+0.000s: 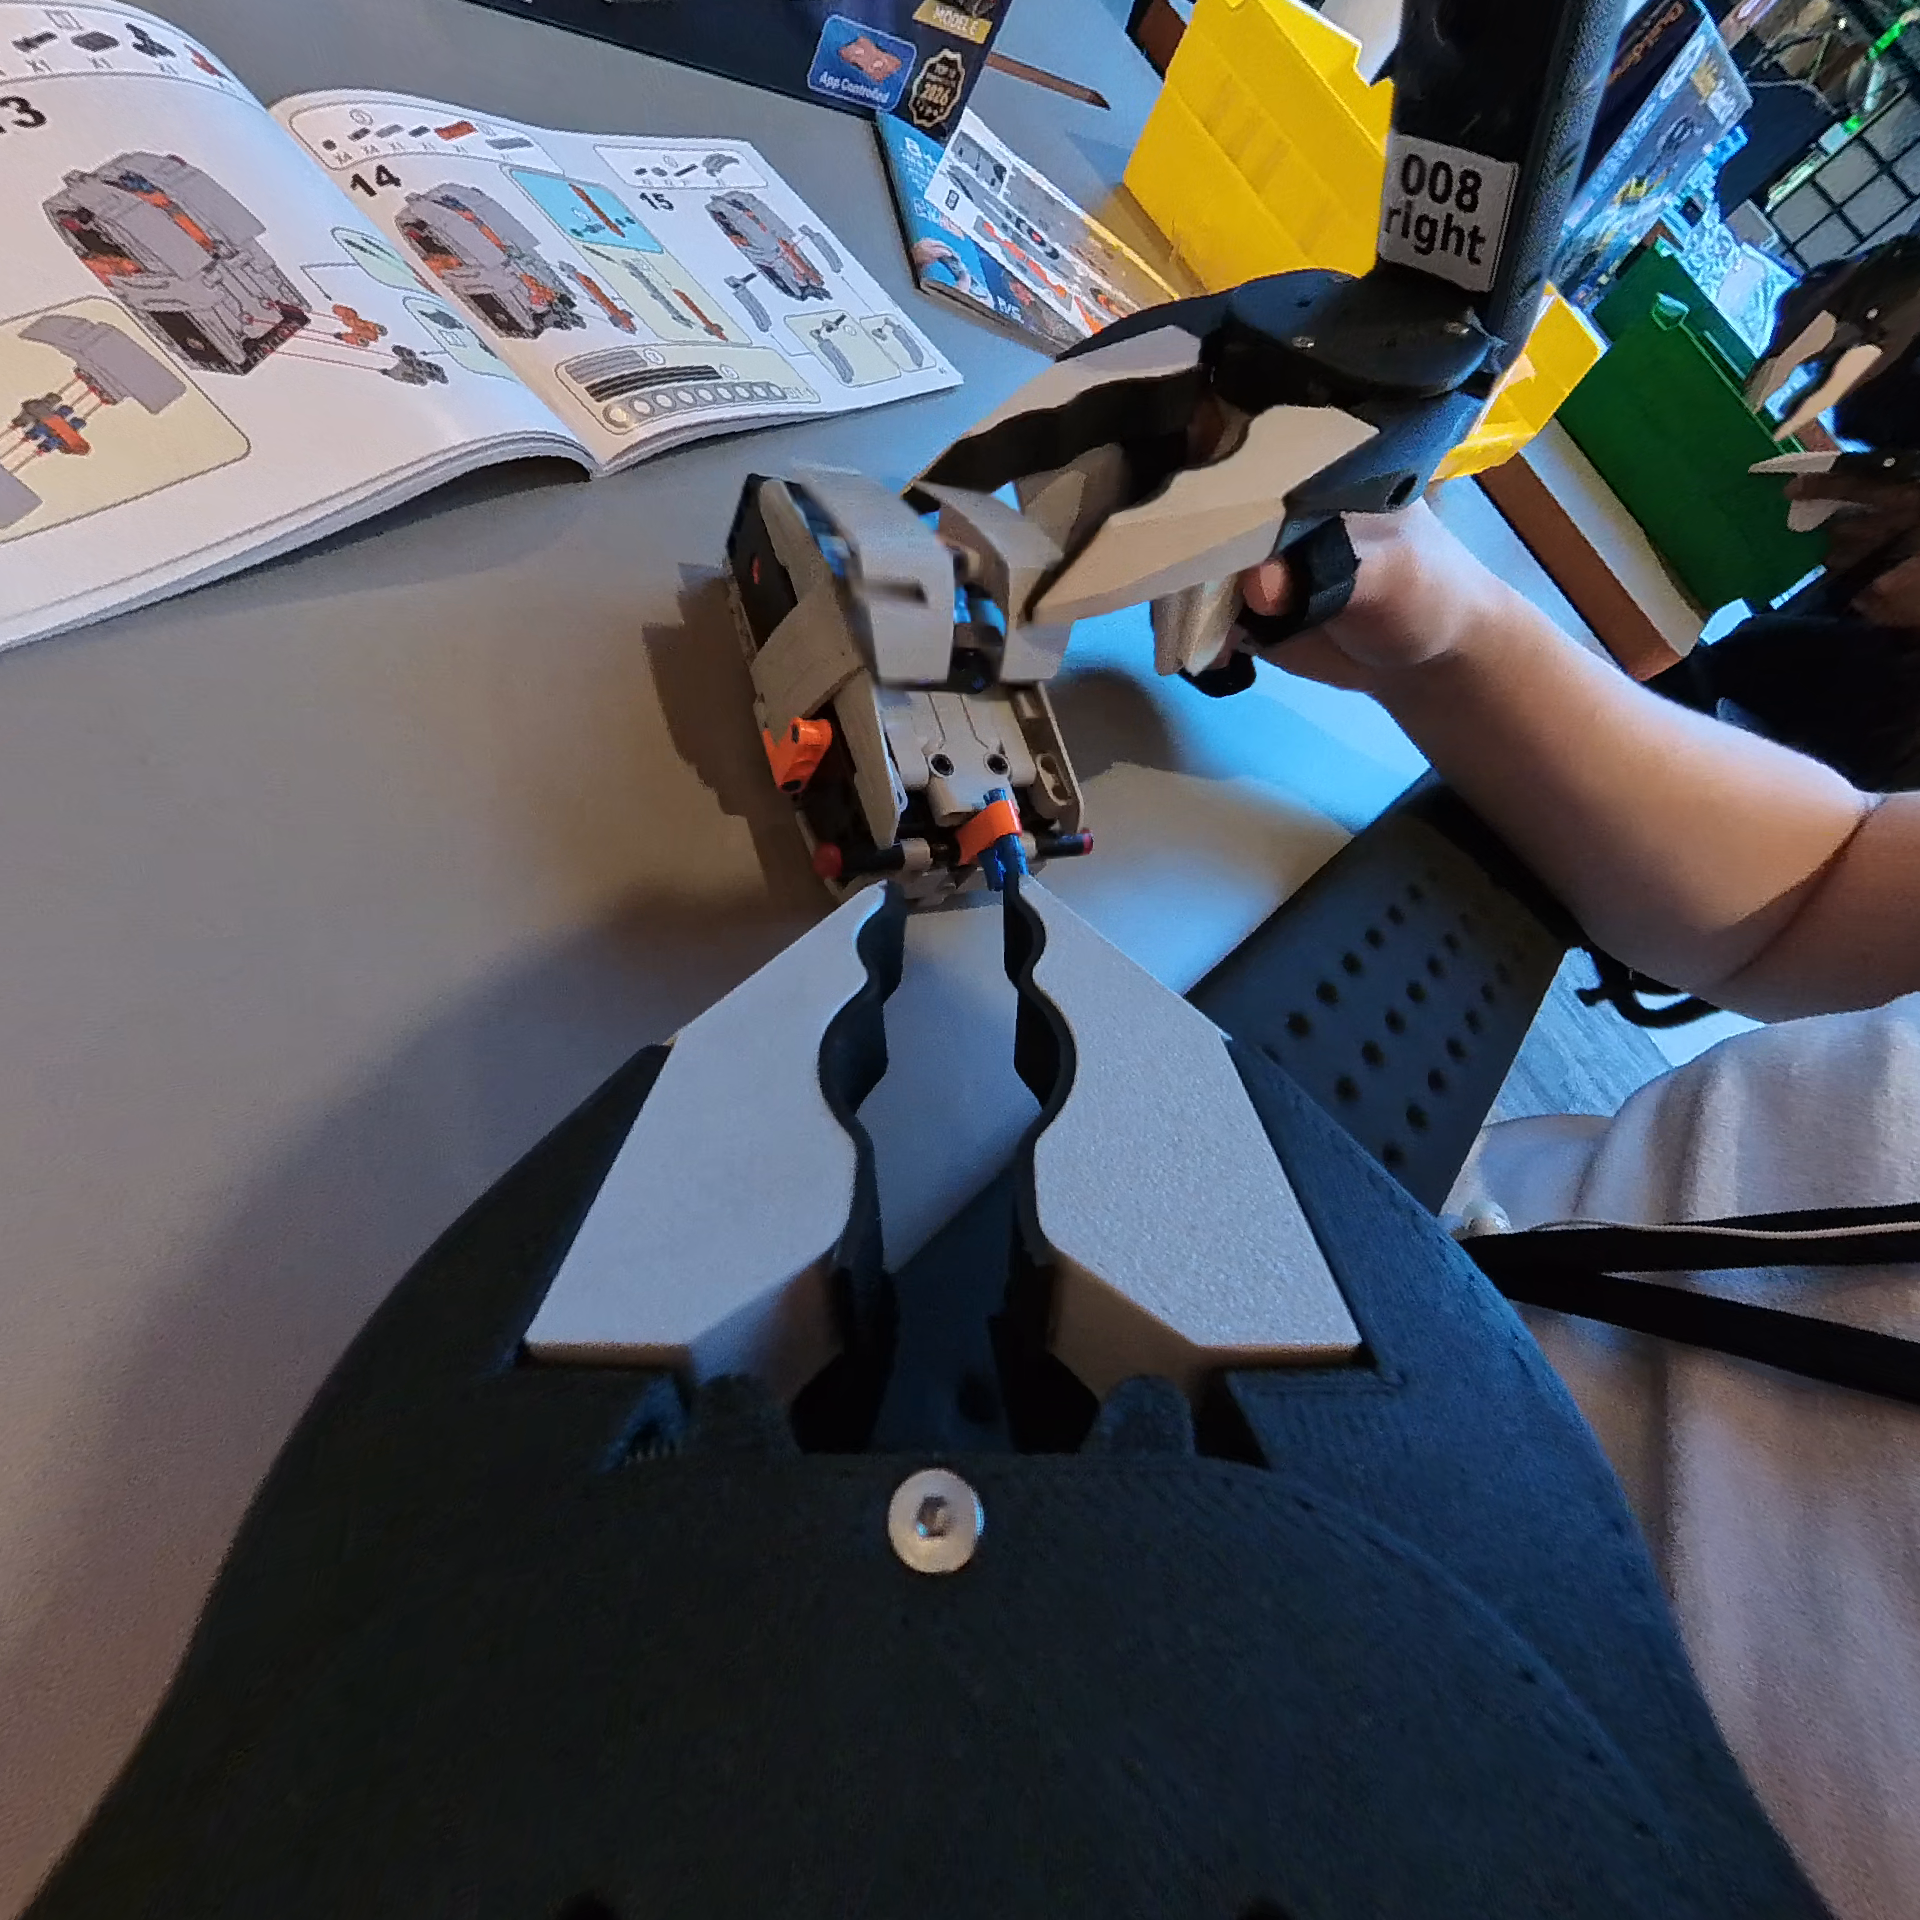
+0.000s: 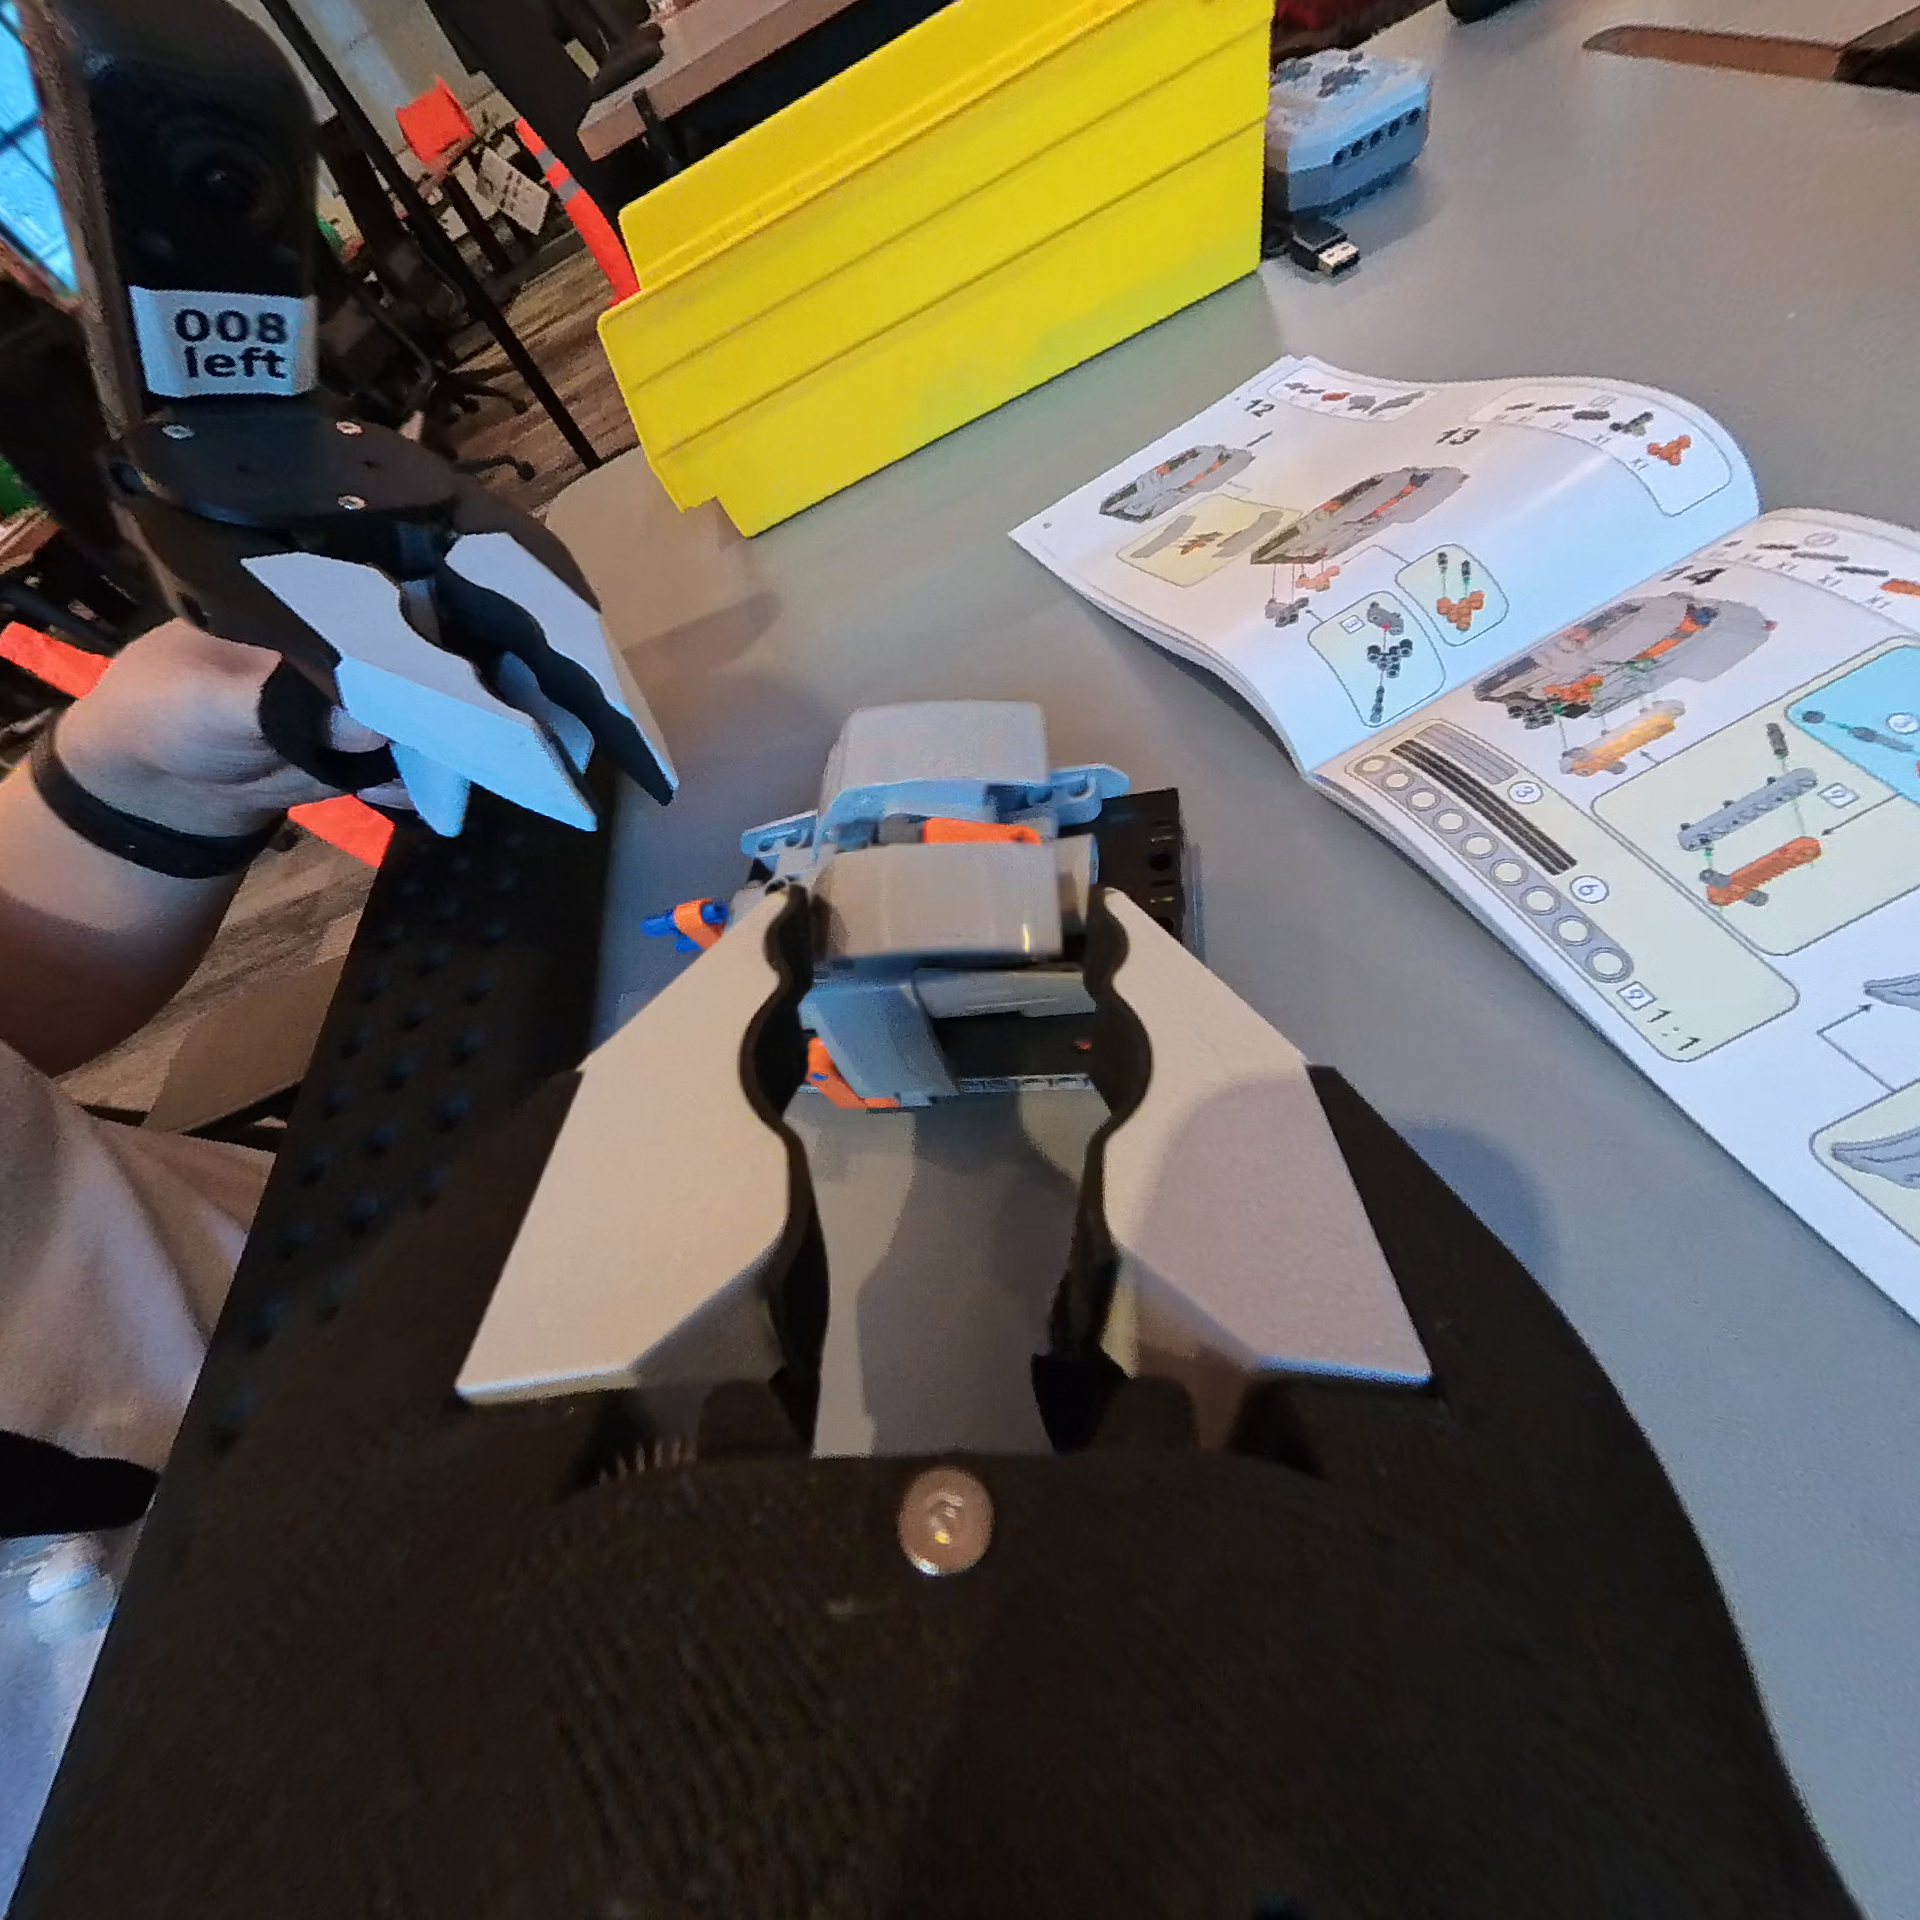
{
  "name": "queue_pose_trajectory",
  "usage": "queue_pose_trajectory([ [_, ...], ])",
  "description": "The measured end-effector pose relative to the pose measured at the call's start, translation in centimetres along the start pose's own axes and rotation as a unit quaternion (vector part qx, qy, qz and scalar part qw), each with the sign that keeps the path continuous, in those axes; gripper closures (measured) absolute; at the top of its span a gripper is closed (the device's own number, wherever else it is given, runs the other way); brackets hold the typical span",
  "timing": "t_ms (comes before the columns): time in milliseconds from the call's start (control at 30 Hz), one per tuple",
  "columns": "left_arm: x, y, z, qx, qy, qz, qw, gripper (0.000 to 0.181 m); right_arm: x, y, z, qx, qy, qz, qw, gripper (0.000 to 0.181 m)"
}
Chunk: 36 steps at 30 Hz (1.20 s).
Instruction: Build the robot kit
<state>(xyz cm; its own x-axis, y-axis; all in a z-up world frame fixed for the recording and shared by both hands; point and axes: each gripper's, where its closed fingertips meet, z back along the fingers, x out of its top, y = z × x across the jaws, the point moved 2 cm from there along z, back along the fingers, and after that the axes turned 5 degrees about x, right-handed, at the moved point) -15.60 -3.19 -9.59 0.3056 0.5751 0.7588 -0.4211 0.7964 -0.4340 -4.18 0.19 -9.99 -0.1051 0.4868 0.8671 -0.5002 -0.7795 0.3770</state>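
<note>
The right gripper (image 2: 940, 914) pinches the grey top panels of a brick-built model (image 1: 904, 686) standing on the matte grey table (image 1: 364, 831); its fingertips hide the contact. The left gripper (image 1: 951, 899), jaws narrowly spread, sits at the model's near end by a blue pin, touching unclear. An open glossy instruction booklet (image 2: 1507, 665) and ribbed yellow bin (image 2: 935, 281) lie behind, partly cropped.
</note>
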Motion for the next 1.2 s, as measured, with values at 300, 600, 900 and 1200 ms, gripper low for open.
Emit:
queue_pose_trajectory([
  [300,2.2,1.8,-0.9,-0.018,-0.012,-0.028,0.999,0.161,0.4,1.1,0.6,0.019,-0.037,-0.025,0.999,0.154],
  [600,4.3,1.8,-3.4,-0.200,0.054,-0.016,0.978,0.163,-0.8,2.5,1.7,0.003,-0.095,-0.187,0.978,0.143],
  [900,4.4,1.9,-4.1,-0.287,0.075,-0.011,0.955,0.178,-0.7,4.2,0.6,0.075,-0.141,-0.266,0.951,0.174],
  [1200,3.8,0.2,-1.9,-0.312,0.082,-0.009,0.946,0.180,-0.8,5.7,-0.4,0.109,-0.138,-0.306,0.936,0.179],
])
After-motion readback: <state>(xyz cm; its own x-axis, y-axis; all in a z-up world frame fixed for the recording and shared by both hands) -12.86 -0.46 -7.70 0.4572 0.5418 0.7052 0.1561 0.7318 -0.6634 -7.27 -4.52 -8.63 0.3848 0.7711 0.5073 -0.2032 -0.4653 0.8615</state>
